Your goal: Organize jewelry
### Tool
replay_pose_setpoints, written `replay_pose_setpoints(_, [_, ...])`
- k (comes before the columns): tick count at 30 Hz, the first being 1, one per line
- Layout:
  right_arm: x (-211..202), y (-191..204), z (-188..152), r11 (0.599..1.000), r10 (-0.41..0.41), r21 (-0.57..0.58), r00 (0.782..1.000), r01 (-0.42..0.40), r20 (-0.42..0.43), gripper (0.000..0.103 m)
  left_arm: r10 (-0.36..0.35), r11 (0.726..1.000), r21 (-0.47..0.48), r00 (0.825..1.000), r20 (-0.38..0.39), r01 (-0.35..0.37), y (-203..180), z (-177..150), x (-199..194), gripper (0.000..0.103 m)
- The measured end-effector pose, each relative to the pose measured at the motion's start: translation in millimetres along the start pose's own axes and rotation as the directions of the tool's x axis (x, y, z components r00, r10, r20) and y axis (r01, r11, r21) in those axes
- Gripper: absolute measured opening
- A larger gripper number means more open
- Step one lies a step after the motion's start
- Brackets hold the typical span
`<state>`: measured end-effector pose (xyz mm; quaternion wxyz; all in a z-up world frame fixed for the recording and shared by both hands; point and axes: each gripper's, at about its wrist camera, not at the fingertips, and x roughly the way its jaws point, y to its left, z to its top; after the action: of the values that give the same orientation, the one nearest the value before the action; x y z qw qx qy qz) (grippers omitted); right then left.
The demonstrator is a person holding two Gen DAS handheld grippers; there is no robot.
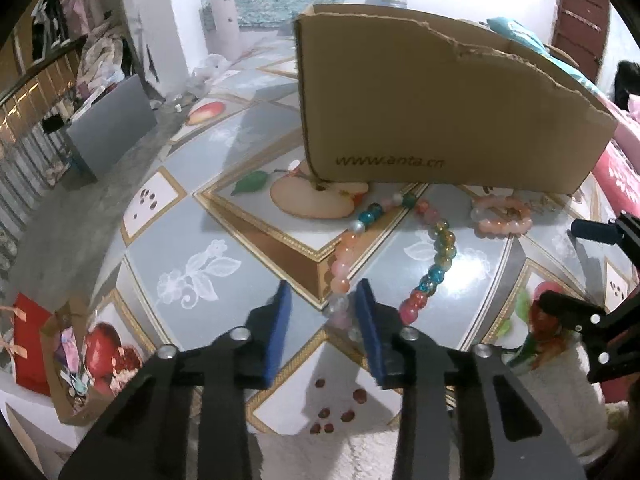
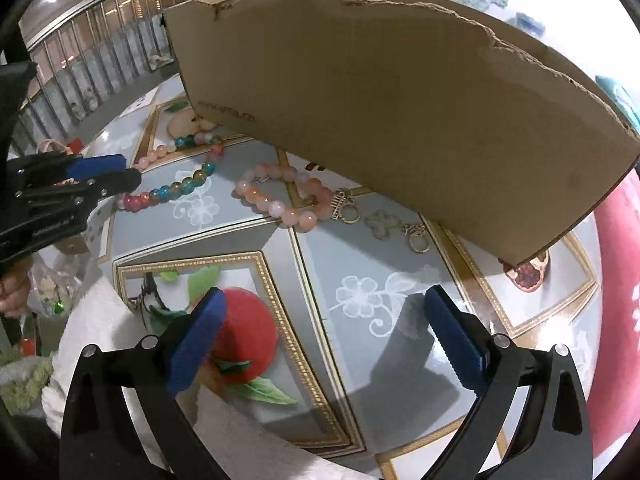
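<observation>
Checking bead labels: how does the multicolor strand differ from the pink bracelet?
The multicolor strand mixes blue, amber, red and pink beads; the pink bracelet is all peach-pink. The strand lies in a long open loop reaching the left gripper; the bracelet is a small ring near gold charms. Both lie before the cardboard box.

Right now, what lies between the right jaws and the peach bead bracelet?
Only bare patterned tablecloth: the right gripper hovers open, short of the peach bead bracelet. The right wrist view shows this; nothing else lies in that stretch.
</observation>
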<state>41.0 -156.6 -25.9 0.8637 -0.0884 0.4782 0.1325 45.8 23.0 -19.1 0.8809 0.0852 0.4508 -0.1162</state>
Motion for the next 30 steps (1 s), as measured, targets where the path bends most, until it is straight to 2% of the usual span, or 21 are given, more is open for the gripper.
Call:
replay_pose_setpoints(4, [-12.7,-3.7,1.6,0.998,0.018,0.056,0.997,-0.022,0.078,0.095,-0.006,1.000,0.021,1.000,0.012,0.006,-1.8,8.0,5.1,0.016])
replay_pose_setpoints(6, [-26.1,-4.1,3.9,0.995,0.046,0.079,0.988,-0.058,0.150,0.095,-0.008,1.000,0.024,1.000,0.013,0.008,-2.2,11.4,6.9,0.011])
replay_pose_setpoints(9, [-41.3,-0.4,9.6,0.988,0.104,0.085,0.968,-0.126,0.230,0.094,-0.013,1.000,0.027,1.000,0.019,0.013,-2.1,14.9,9.0,0.010])
replay_pose_setpoints(11, [-44.8,0.6,13.9,0.978,0.161,0.092,0.955,-0.189,0.248,0.085,-0.018,1.000,0.024,1.000,0.020,0.017,-1.7,15.7,9.3,0.009])
replay_pose_setpoints(12, [-45.3,0.2,16.0,0.972,0.183,0.099,0.951,-0.213,0.248,0.082,-0.020,1.000,0.020,1.000,0.021,0.020,-1.1,15.7,9.3,0.009])
replay_pose_setpoints(14, [-43.7,-1.0,22.3,0.956,0.237,0.115,0.942,-0.269,0.239,0.066,-0.027,1.000,0.012,0.999,0.019,0.027,0.1,15.2,9.0,0.009])
replay_pose_setpoints(17, [-29.2,4.7,35.9,0.919,0.334,0.150,0.921,-0.366,0.200,0.048,-0.032,0.999,0.010,0.999,0.014,0.032,1.6,13.2,7.8,0.009])
replay_pose_setpoints(20, [-17.0,13.7,47.2,0.901,0.383,0.151,0.909,-0.407,0.166,0.039,-0.036,0.999,0.005,0.999,0.005,0.036,2.6,7.9,4.7,0.009])
replay_pose_setpoints(26, [-0.3,33.6,65.9,0.923,0.369,0.082,0.926,-0.375,0.078,0.031,-0.046,0.999,-0.026,0.999,-0.006,0.045,6.8,-1.4,-0.1,0.009])
replay_pose_setpoints(30, [12.8,47.6,71.7,0.950,0.312,0.022,0.949,-0.313,0.036,0.029,-0.048,0.998,-0.042,0.999,-0.011,0.048,8.0,-2.1,-0.5,0.009])
